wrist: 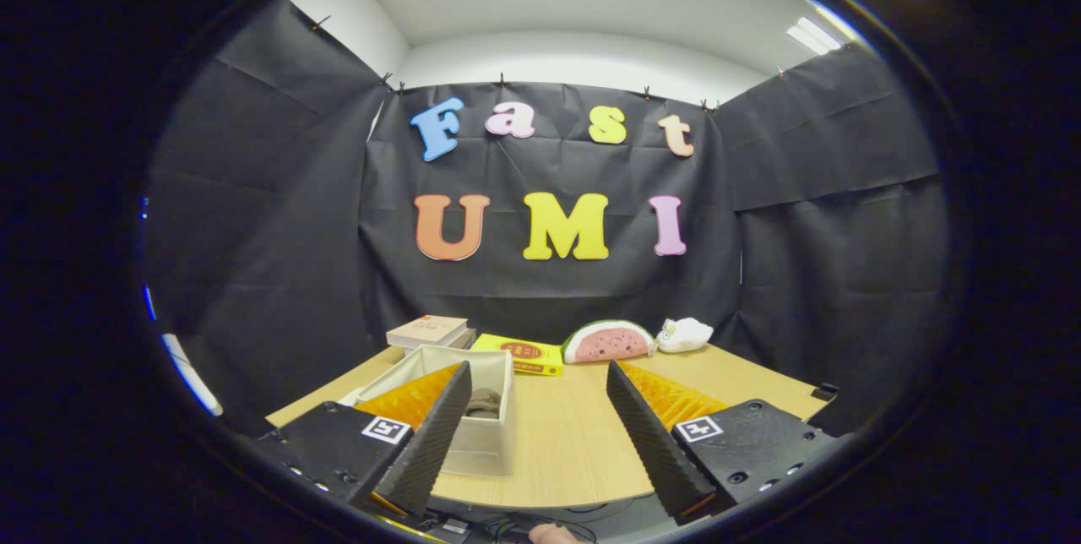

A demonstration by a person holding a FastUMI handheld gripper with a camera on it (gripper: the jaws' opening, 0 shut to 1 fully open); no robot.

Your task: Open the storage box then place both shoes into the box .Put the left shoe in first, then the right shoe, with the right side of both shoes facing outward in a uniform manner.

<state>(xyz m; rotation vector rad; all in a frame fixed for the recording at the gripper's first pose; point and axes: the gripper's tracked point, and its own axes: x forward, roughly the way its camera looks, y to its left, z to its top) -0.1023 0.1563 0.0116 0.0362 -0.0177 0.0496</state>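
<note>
Behind the parted, empty tongs (535,430) sits a yellow box (520,355), label unreadable.

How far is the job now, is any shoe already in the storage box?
Done: the storage box stands open on the table, with something dark, perhaps a shoe, inside. In hand: nothing; the gripper is open, fingers apart above the table's near edge. Left: I cannot tell whether both shoes are in.

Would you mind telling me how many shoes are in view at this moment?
1. A brown shoe lies inside the open box, beyond the left finger of the open, empty gripper. The finger and box wall may hide another.
</note>
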